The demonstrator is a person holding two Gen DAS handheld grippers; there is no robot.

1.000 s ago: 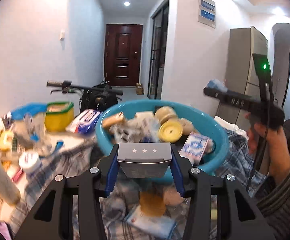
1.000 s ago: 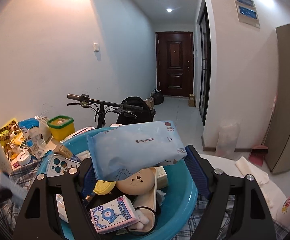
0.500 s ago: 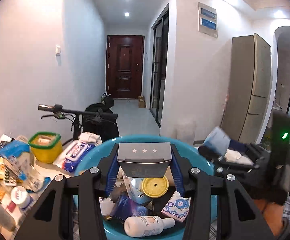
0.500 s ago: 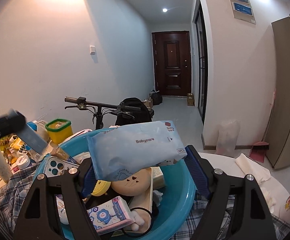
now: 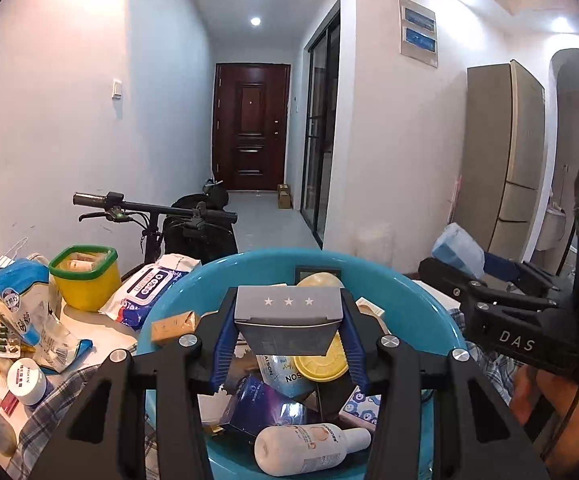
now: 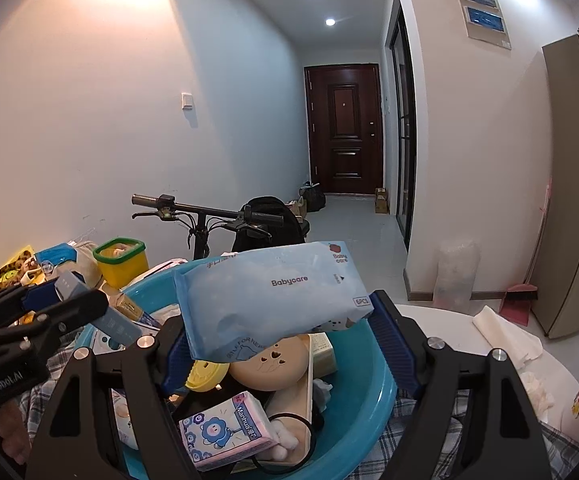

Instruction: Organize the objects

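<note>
My left gripper [image 5: 289, 332] is shut on a grey box with three white stars [image 5: 288, 318] and holds it over the blue basin [image 5: 409, 304], which is full of small items: a white bottle [image 5: 309, 450], a yellow lid [image 5: 321, 364], a purple box [image 5: 261, 404]. My right gripper [image 6: 277, 344] is shut on a light blue Babycare wipes pack [image 6: 273, 296], held above the same basin [image 6: 377, 388]. The right gripper also shows at the right in the left wrist view [image 5: 501, 308]. The left gripper shows at the left in the right wrist view [image 6: 49, 308].
A yellow tub with a green rim [image 5: 85, 276], a wipes pack [image 5: 149, 288], a blue-white bag [image 5: 25, 304] and a small white jar [image 5: 27, 378] lie left of the basin on a checked cloth. A bicycle [image 6: 209, 216] stands behind. A white cloth [image 6: 505, 332] lies at the right.
My left gripper rose and moved forward over the basin with the grey box. My right gripper stayed over the basin with the wipes pack.
</note>
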